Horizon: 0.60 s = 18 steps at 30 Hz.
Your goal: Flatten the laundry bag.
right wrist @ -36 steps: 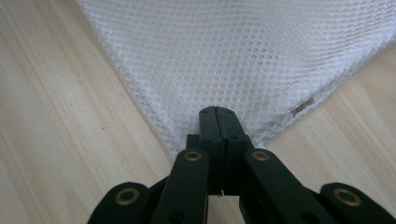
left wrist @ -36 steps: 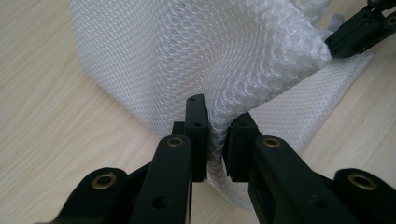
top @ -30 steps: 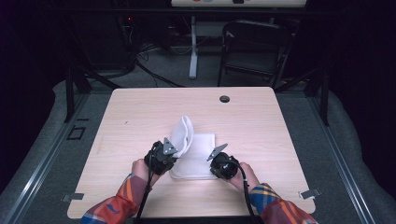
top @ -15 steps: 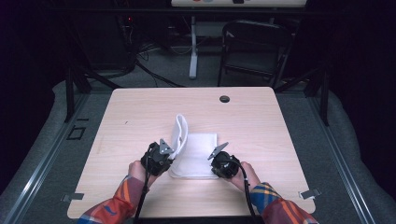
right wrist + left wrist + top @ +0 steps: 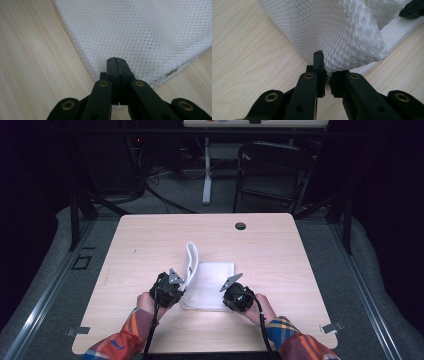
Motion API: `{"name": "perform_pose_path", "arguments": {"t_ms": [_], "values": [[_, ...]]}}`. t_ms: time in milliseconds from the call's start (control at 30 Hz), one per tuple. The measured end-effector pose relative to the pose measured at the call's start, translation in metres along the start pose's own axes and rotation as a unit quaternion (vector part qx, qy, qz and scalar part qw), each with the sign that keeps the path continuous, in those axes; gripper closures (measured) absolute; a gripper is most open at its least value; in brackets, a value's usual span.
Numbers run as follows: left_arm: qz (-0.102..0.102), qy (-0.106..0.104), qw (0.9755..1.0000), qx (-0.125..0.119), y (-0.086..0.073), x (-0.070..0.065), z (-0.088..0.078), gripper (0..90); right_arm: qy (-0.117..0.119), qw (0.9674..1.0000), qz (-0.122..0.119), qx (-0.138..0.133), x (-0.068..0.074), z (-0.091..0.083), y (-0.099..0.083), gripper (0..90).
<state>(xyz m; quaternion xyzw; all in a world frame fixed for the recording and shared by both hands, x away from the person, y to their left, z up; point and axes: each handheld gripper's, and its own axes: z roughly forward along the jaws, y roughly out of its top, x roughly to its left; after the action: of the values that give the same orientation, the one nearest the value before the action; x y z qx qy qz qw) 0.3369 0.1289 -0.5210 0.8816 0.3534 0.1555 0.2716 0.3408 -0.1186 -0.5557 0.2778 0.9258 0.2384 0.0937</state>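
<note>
Pinching the white mesh cloth (image 5: 210,285) at its near edge with both tongs, you are midway through a fold. Your left tongs (image 5: 327,75) clamp a bunched near-left corner; your right tongs (image 5: 119,65) are pressed tight on the near-right corner. The cloth lies mid-surface (image 5: 150,245), between your two hands, with its left edge standing up in a loop that runs away from the left tongs (image 5: 176,281); the right tongs (image 5: 231,285) sit at the cloth's opposite near corner. Next, I judge, you need to carry both corners together over the cloth toward its far edge, keeping the layers even. Compared with a second ago, the raised loop stands narrower and closer to the cloth's left edge; your right hand sits where it was.
</note>
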Motion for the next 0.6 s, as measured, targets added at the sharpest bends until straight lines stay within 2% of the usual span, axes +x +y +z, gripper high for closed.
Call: {"name": "perform_pose_path", "arguments": {"t_ms": [67,100,200,267,367,600], "values": [[-0.003,0.000,1.0000,0.000,0.000,0.001,-0.001,84.0,-0.002,1.0000,-0.004,-0.001,0.000,0.002,-0.001,90.0],[-0.006,0.001,1.0000,0.001,-0.001,0.001,-0.001,83.2,-0.012,0.9999,-0.005,0.003,0.000,0.002,-0.001,90.0],[-0.013,-0.002,0.9999,0.003,-0.002,0.004,-0.001,81.6,-0.005,1.0000,-0.002,0.002,-0.002,0.002,-0.002,90.0],[-0.018,-0.003,0.9998,0.003,-0.003,0.005,0.000,81.5,-0.007,0.9999,-0.008,0.009,-0.004,0.001,-0.002,90.0],[-0.020,-0.003,0.9998,0.003,-0.004,0.007,-0.001,83.6,-0.008,0.9999,-0.007,0.008,-0.003,0.001,-0.002,90.0],[-0.039,-0.013,0.9991,0.006,-0.007,0.013,0.002,85.5,-0.013,0.9999,0.004,0.004,-0.006,0.001,-0.004,90.0]]}}
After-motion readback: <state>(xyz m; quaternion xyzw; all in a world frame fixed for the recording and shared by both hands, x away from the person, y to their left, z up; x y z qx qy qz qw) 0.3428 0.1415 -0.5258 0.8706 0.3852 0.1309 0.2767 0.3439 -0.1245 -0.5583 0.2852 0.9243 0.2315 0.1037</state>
